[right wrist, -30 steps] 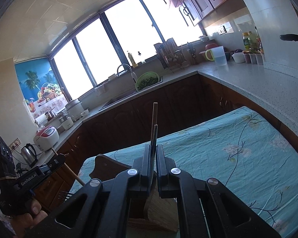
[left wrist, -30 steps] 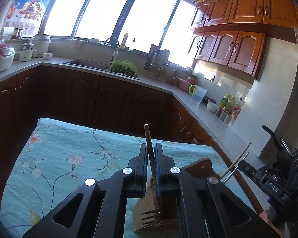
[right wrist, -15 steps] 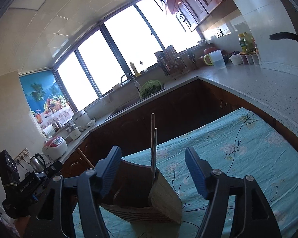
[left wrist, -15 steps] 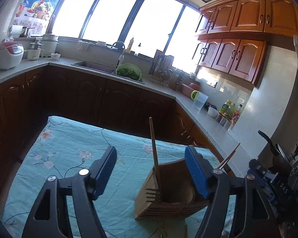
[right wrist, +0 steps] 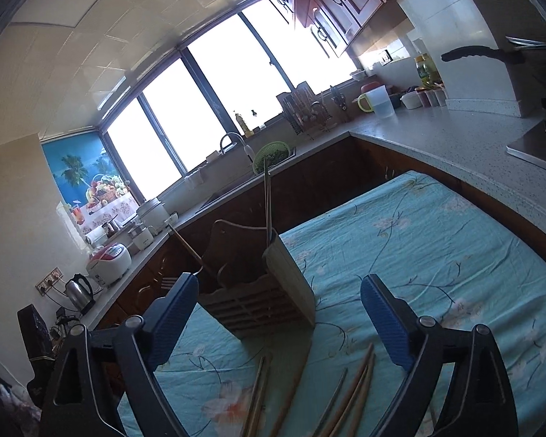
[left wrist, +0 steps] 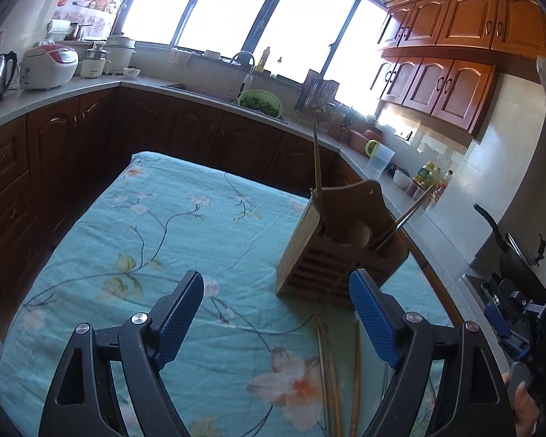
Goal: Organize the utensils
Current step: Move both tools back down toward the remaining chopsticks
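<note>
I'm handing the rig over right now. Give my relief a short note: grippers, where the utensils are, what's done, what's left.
Left gripper: jaws just opened, empty.
Right gripper: jaws just opened, empty.
Wooden utensil holder stands on the floral tablecloth, already holding upright utensils and leaning ones.
Left to do: loose chopsticks and utensils lie on the cloth in front of the holder; put them in.

**Quick count of what's on the table**

One wooden utensil holder [left wrist: 331, 251] on the tablecloth. Sticking out of it: one long wooden handle [left wrist: 317, 160] standing up, plus a leaning pair of chopsticks [left wrist: 406, 218]. A fork [right wrist: 169, 283] shows at its left in the right view. Loose utensils [right wrist: 309, 397] in front: roughly six or seven; can't split them cleanly.
</note>
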